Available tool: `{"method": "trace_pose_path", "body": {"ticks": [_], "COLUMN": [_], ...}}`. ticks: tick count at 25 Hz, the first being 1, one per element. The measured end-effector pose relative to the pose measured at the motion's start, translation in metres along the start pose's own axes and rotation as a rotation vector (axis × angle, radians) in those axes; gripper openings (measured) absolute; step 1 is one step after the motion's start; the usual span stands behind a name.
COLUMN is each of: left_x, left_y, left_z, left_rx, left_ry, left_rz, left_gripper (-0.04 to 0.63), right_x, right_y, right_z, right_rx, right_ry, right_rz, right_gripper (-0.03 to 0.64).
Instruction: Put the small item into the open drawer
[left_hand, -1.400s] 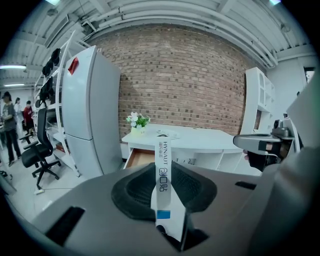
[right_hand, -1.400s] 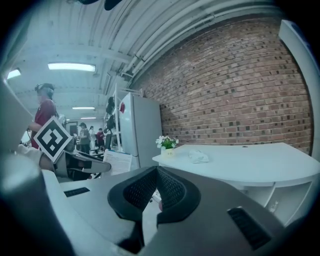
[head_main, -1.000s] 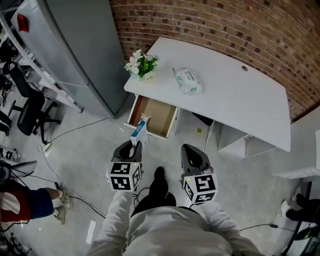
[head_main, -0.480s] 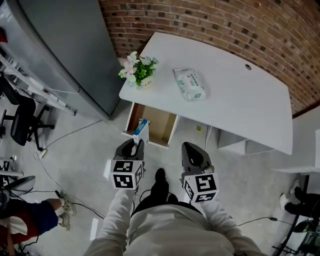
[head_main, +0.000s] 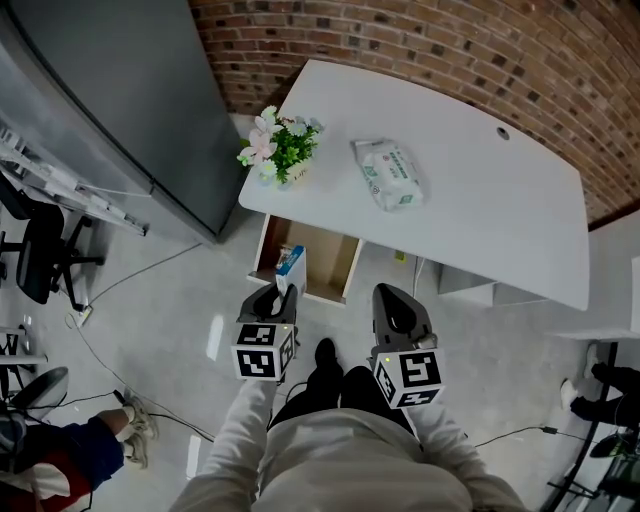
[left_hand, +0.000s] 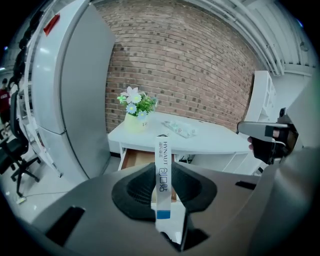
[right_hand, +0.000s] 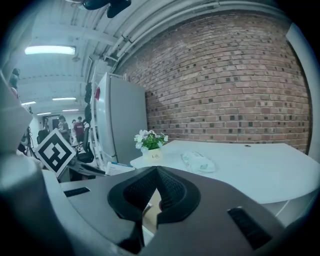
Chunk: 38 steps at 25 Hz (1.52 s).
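The carrying part is underway, the dropping-in isn't. The left gripper (head_main: 277, 297) has its jaws closed partway onto a slim white carton (left_hand: 161, 165) with a blue end, holding it upright and edge-on between the pads (the print on its edge looks like a plaster or sticker brand, though I wouldn't swear to it). The drawer (head_main: 325, 252) under the white desk (head_main: 480, 210) is pulled open, and what shows of its wooden floor is bare. From above, the carton overlaps the drawer's front left corner, but the left gripper view shows the drawer ahead of and below it, so I'd judge it isn't in yet. The right gripper (head_main: 396, 302) hangs beside the left one, jaws pressed together with nothing in them. What's left, as I read it: bring the carton over the opening, lower it, let go.
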<state>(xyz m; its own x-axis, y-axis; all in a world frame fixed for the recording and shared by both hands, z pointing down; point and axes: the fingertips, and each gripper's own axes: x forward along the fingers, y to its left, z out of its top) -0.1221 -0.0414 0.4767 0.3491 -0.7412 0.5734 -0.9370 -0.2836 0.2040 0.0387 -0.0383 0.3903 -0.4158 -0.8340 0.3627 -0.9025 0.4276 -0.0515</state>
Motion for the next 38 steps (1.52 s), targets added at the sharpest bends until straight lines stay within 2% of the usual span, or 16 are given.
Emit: {"method": "trace_pose_path", "body": {"ticks": [12,21,27,38], "left_x": [0.034,0.061,0.084,0.133], "left_y": [0.01,0.009,0.007,0.014], "left_z": [-0.017,-0.027,-0.041,-0.062], "left_rx": [0.038,0.021,0.008,0.017], "left_ry": [0.065,0.107,0.176,0.247], "left_rz": [-0.021,-0.031,-0.053,-0.041], "left_gripper": [0.101,0.101,0.101,0.101], "right_x": [0.013,0.024,0.032,0.048], "right_y": [-0.006,-0.011,-0.017,-0.028], "right_z": [0.002,-0.006,-0.013,-0.031], "right_rx": [-0.002,0.016,0.033,0.055], "right_ry": [0.006,0.027,0.043,0.087], "right_rz": [-0.043,-0.045,-0.048,-0.034], "right_gripper": [0.026,0.026,0.026,0.026]}}
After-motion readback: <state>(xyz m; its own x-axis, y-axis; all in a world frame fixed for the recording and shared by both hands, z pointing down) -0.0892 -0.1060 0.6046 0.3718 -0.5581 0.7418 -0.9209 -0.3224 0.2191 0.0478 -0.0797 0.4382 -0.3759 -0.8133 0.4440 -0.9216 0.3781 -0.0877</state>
